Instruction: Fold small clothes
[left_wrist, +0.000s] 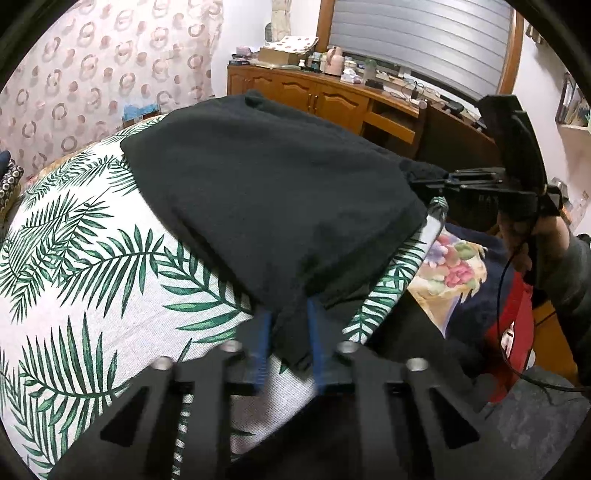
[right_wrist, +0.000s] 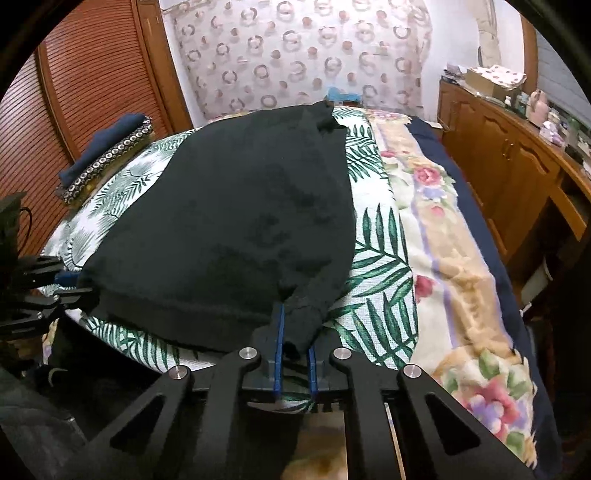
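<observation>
A black garment (left_wrist: 273, 184) lies spread on a palm-leaf cloth (left_wrist: 92, 258) on the bed; it also shows in the right wrist view (right_wrist: 229, 221). My left gripper (left_wrist: 288, 317) is shut on its near corner, the cloth bunched between the blue pads (left_wrist: 263, 339). My right gripper (right_wrist: 295, 332) is shut on the other near corner. In the left wrist view the right gripper (left_wrist: 424, 181) shows at the right, holding the garment's edge. In the right wrist view the left gripper (right_wrist: 70, 284) shows at the far left on the garment's corner.
A floral blanket (right_wrist: 443, 258) covers the bed to the right. Folded dark clothes (right_wrist: 107, 155) are stacked at the far left of the bed. A wooden sideboard (left_wrist: 332, 99) with clutter stands along the wall. A patterned curtain (right_wrist: 295, 55) hangs behind.
</observation>
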